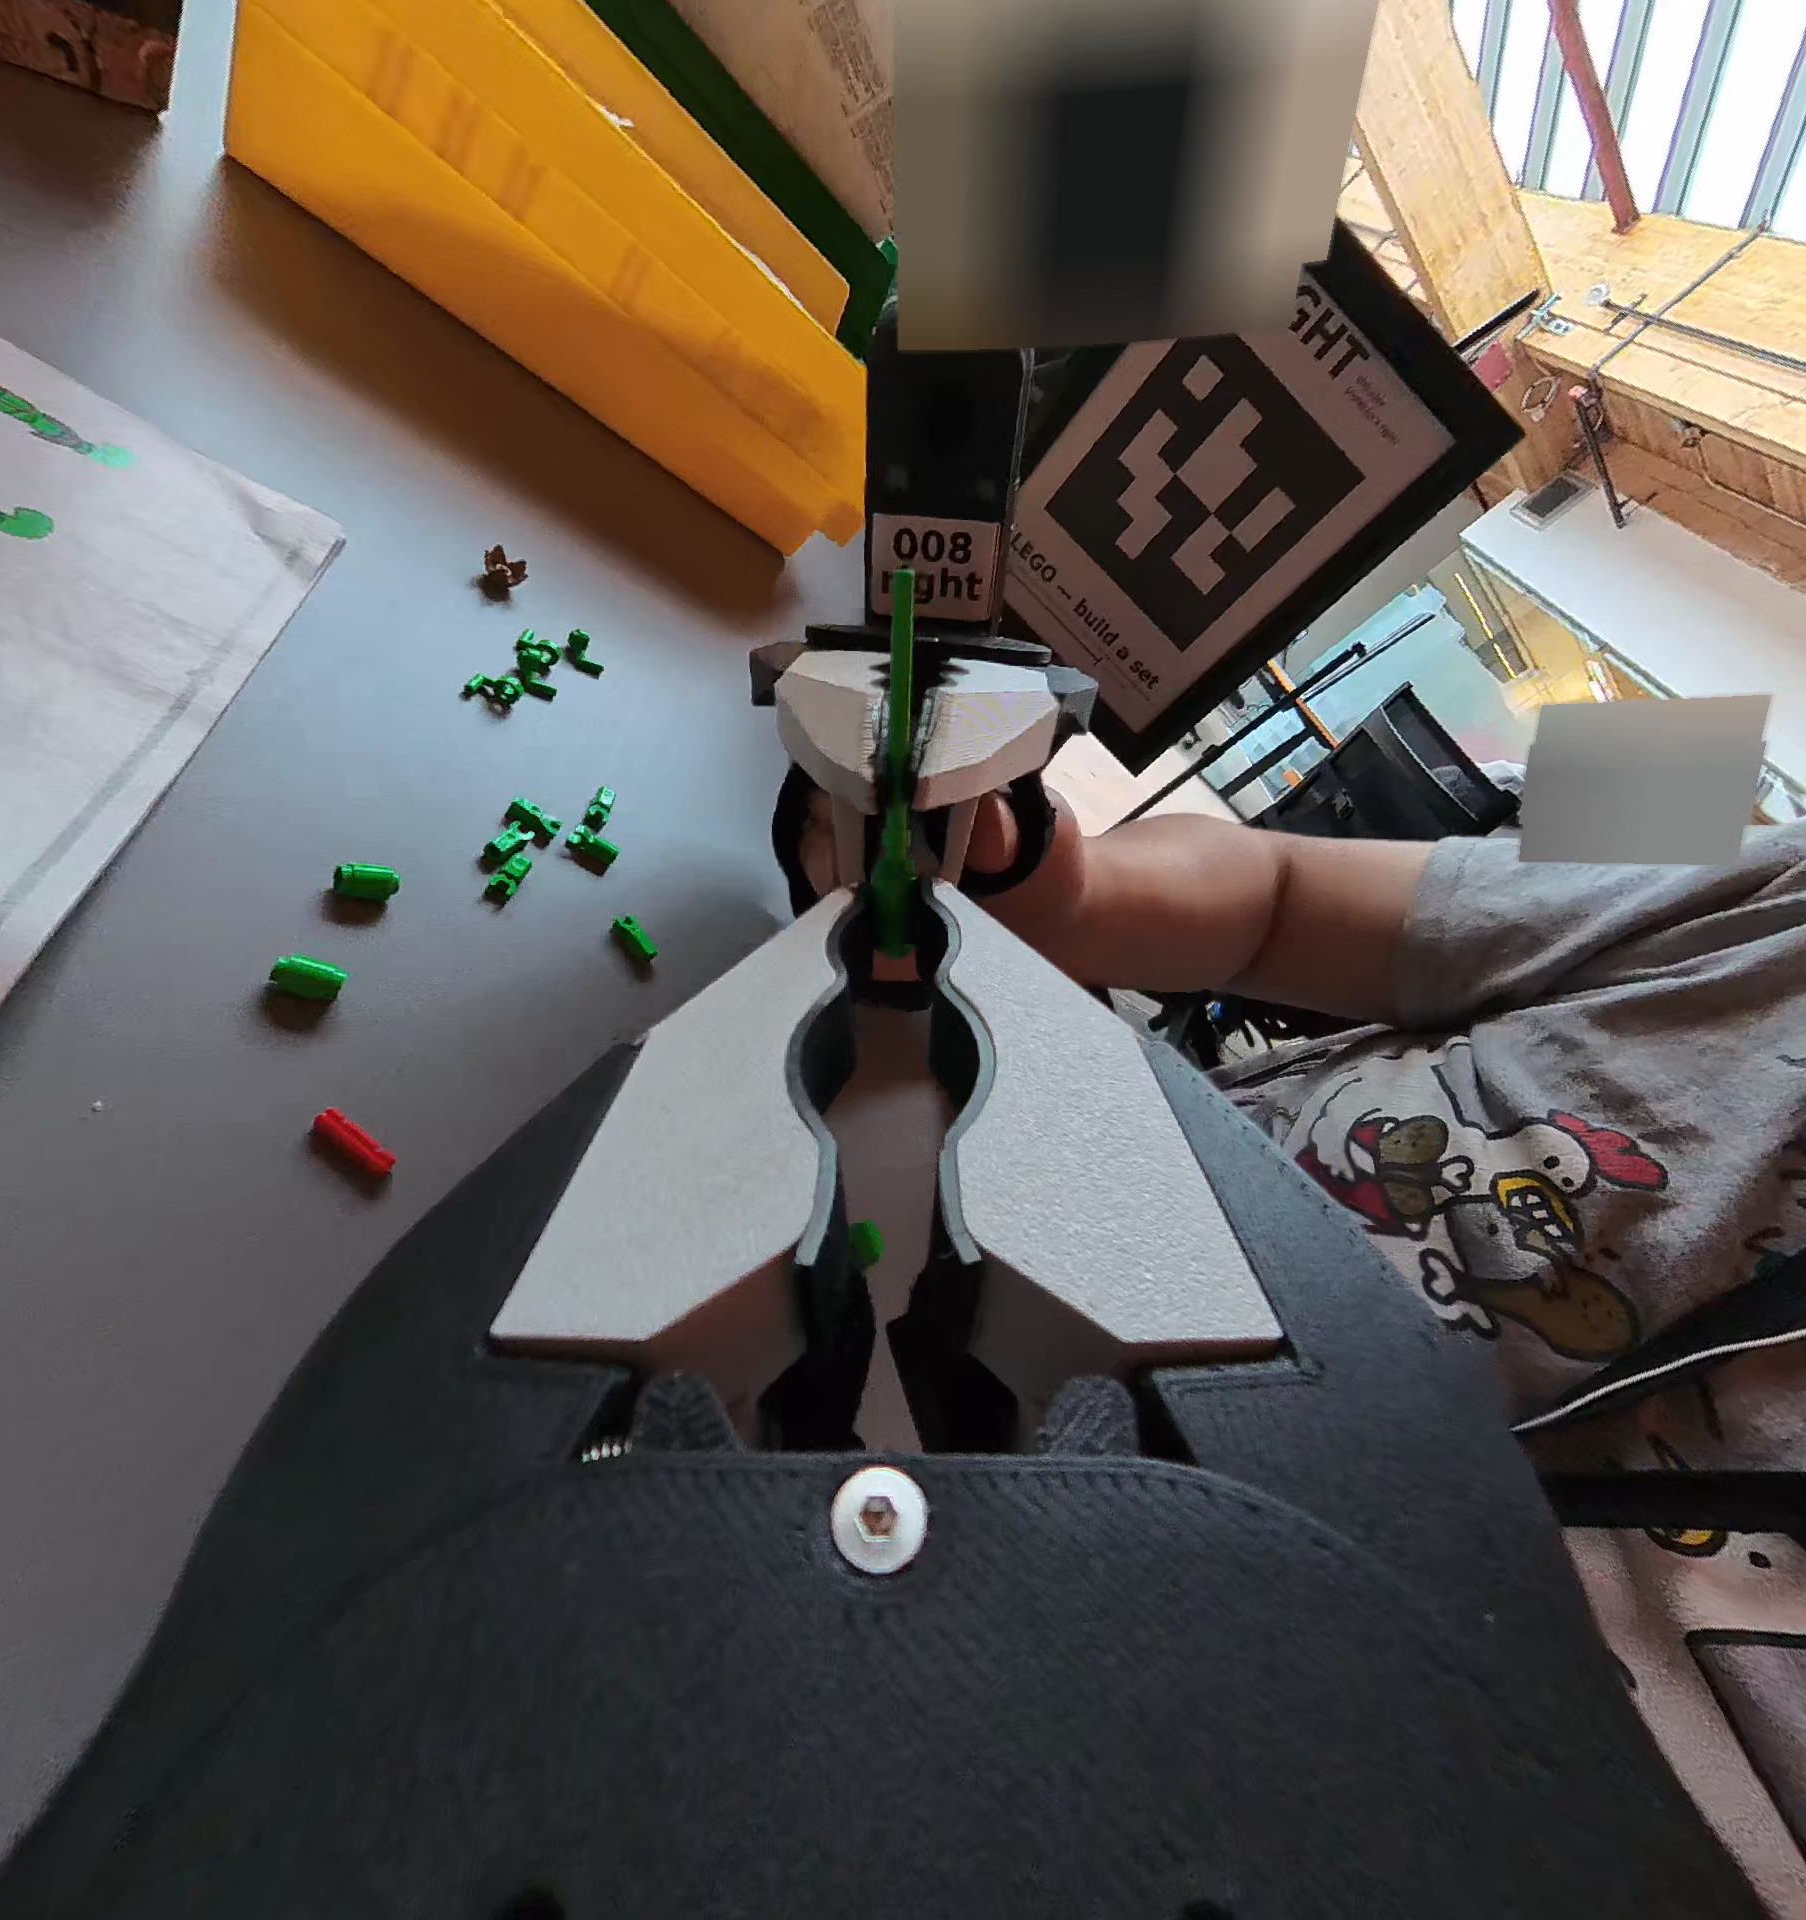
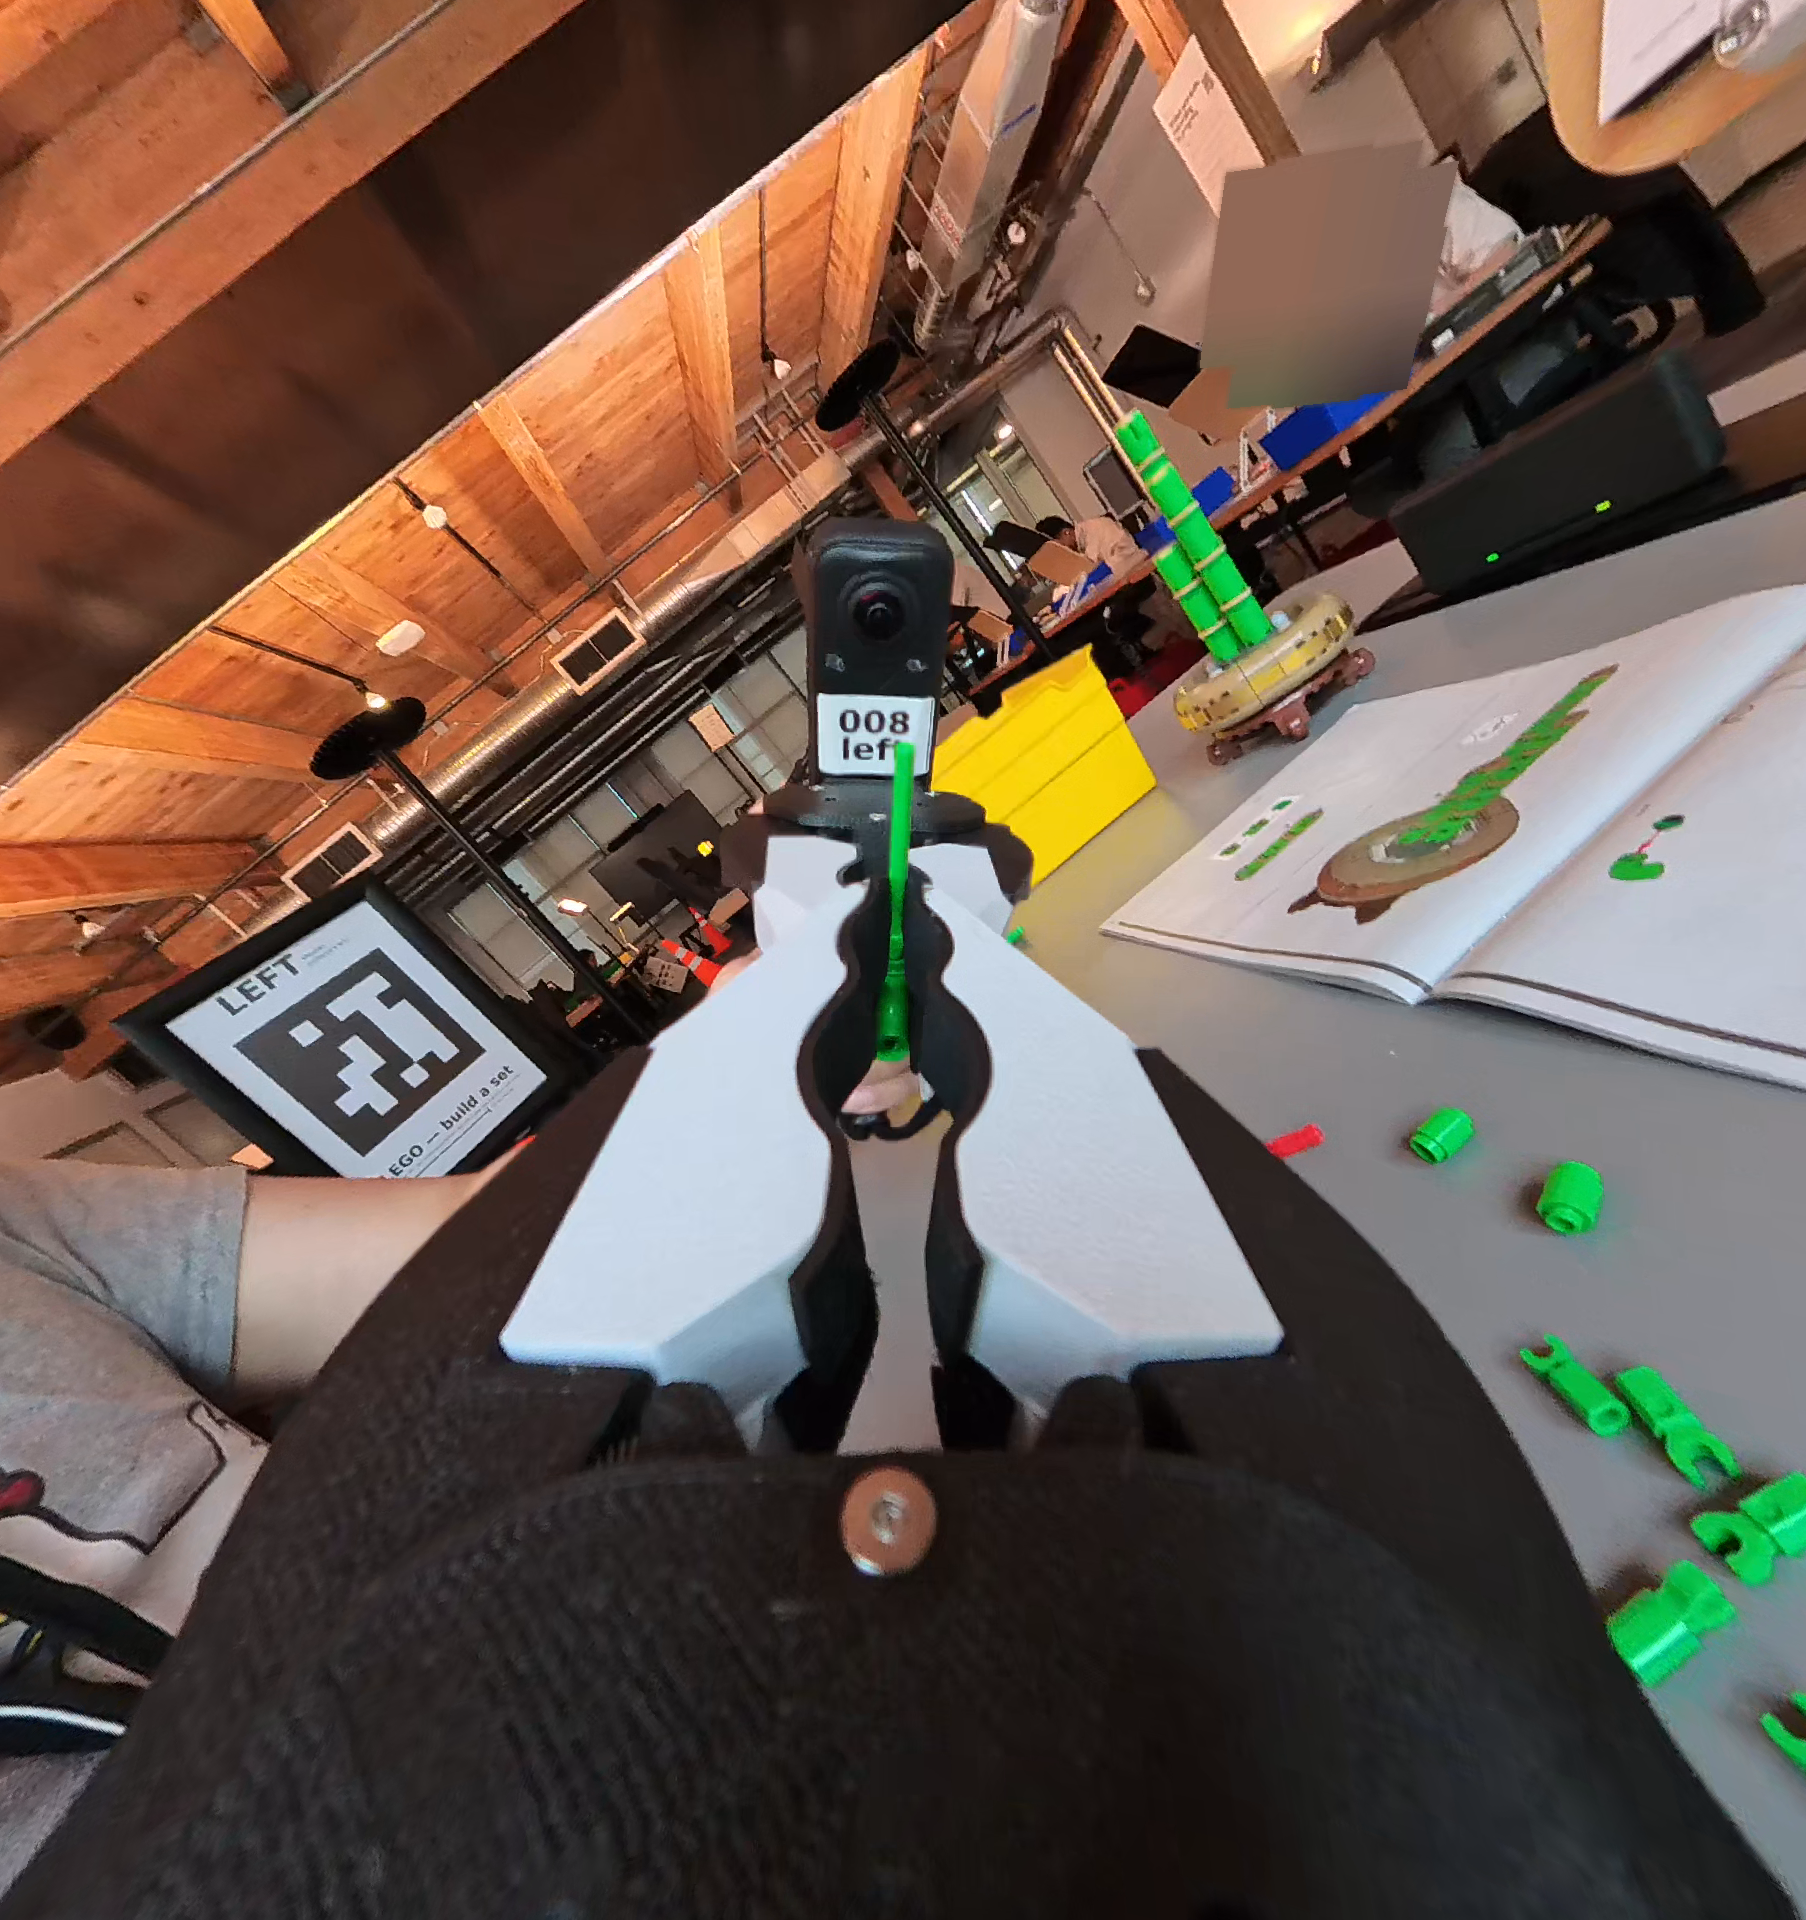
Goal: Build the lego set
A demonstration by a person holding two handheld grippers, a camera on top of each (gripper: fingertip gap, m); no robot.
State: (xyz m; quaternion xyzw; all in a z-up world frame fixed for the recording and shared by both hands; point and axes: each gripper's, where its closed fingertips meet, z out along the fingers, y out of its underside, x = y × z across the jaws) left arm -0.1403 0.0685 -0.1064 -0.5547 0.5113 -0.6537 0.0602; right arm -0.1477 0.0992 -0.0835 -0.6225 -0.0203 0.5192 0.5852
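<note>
the two grippers face each other tip to tip above the desk [image 1: 255,1299], and a thin green rod [image 1: 897,790] runs between them. the right gripper [image 2: 894,909] has its fingers [image 2: 753,1122] narrowed onto the rod, whose thicker socket end sits in the scalloped gap just behind the tips. the left gripper [image 1: 891,904] also pinches the rod at its tips, fingers [image 1: 712,1132] nearly together. the rod is glossy bright green plastic, slender with a flared collar. the fingers are matte white wedges edged with black wavy pads. loose green clip pieces [image 1: 535,831], smooth green cylinders [image 2: 1569,1197] and a red pin [image 1: 351,1141] lie scattered on the grey desk beside an open instruction booklet [image 2: 1501,862].
</note>
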